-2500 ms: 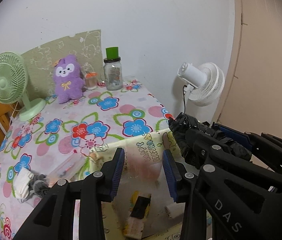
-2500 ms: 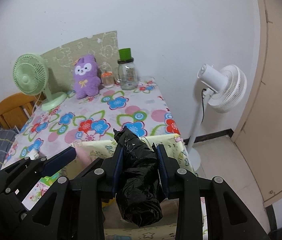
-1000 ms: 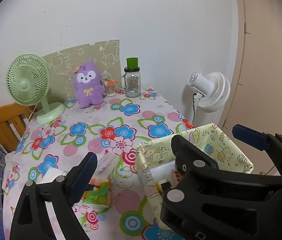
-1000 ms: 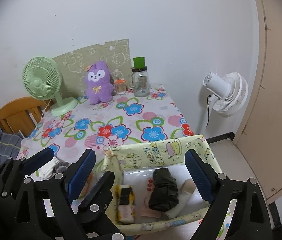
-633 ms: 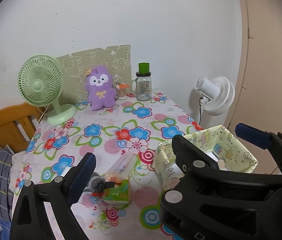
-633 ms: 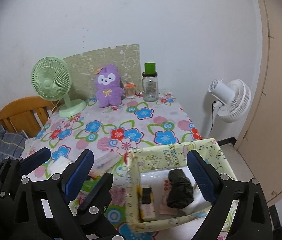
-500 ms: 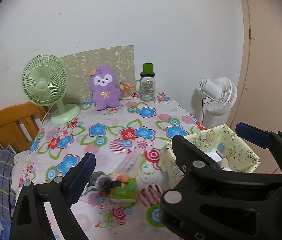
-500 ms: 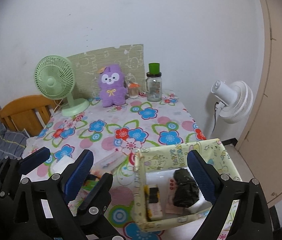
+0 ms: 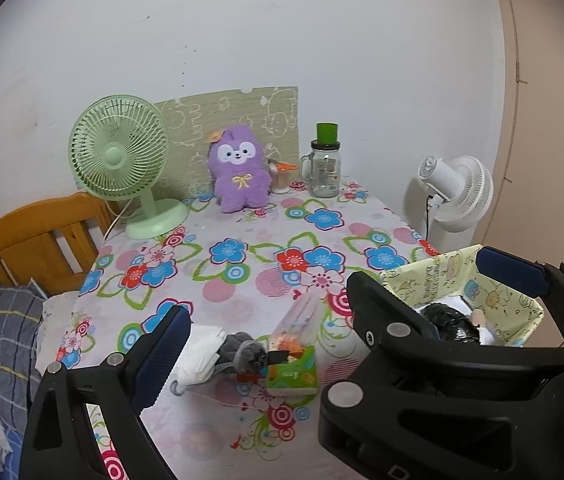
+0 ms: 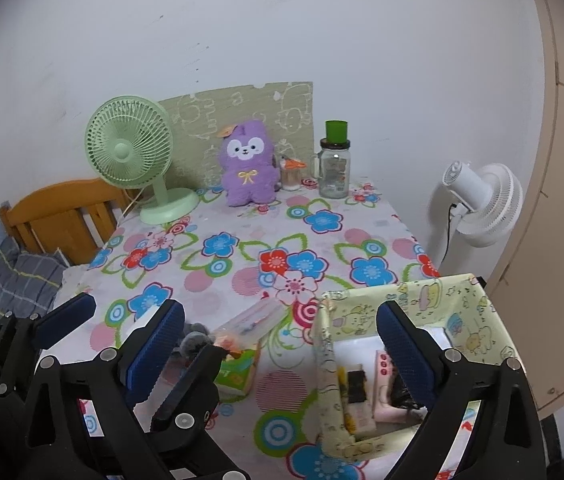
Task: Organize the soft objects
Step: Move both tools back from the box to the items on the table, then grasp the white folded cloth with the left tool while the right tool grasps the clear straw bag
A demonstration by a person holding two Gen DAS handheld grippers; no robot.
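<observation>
Both wrist views look along a table [image 10: 378, 224] covered in a flowered cloth. The right gripper [image 10: 279, 344] hangs empty above the near edge with its jaws opening, nothing between them; the left gripper [image 9: 265, 328] is also spread wide and grasps nothing, though its right finger is largely hidden behind the other tool's frame. At the near right corner stands the yellow fabric bin [image 10: 462, 300], which already holds a black crumpled bundle [image 9: 448, 326] and, beside it, a few small packets. The soft things not yet stowed lie in a loose cluster near the near edge, left of the bin — a white folded cloth [image 9: 201, 354], a grey plush piece [image 9: 241, 350] touching it, a green tissue pack [image 9: 296, 372] and a clear plastic pouch [image 10: 255, 320] leaning over the pack. A purple plush toy [image 10: 247, 164] sits upright at the far edge, between a green desk fan [image 10: 129, 148] and a glass jar [image 10: 334, 172]. The step in hand is judged to be the reach for the next loose item. It would go best if one gripper came down over a single piece — probably the grey plush, though its shape is hard to read here — closing across its bulk rather than a trailing edge, so that the cloth and pack are not dragged along, and the bin's soft wall is cleared on the way over.
</observation>
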